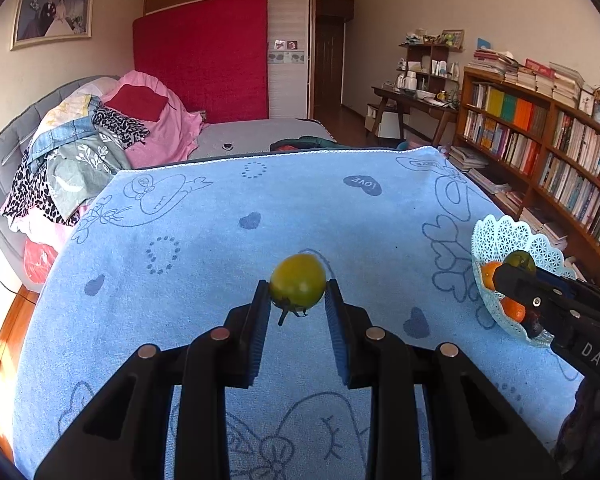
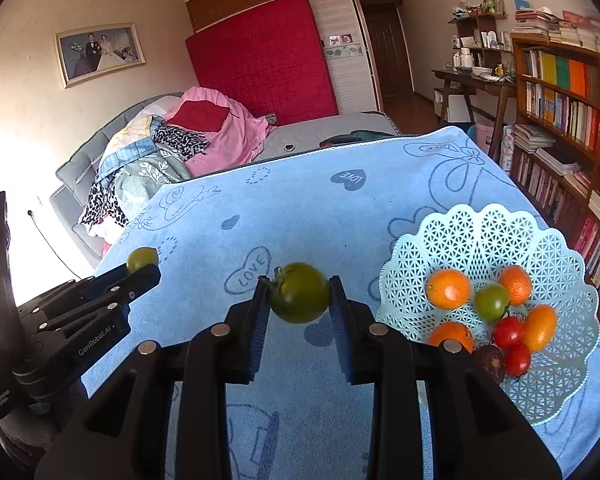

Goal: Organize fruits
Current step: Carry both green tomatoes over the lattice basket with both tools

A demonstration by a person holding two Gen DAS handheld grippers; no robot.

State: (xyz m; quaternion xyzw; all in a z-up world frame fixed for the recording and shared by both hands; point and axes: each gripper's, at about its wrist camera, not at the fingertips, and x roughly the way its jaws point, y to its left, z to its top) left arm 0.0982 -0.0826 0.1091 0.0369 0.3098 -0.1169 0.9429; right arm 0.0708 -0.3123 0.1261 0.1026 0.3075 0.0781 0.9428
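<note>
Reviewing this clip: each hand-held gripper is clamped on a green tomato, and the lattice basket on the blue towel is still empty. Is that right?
Not quite. The left hand-held gripper and right hand-held gripper each do clamp a green tomato, but the lattice basket on the blue towel already holds fruit: oranges, red tomatoes and a green one, as the right wrist view shows.

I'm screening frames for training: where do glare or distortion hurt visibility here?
Right wrist view: blown-out white glare at the left edge behind the left hand-held gripper; fruit basket evenly lit. Left wrist view: milder glare on the lower-left floor; bookshelf bows from fisheye distortion.
</note>
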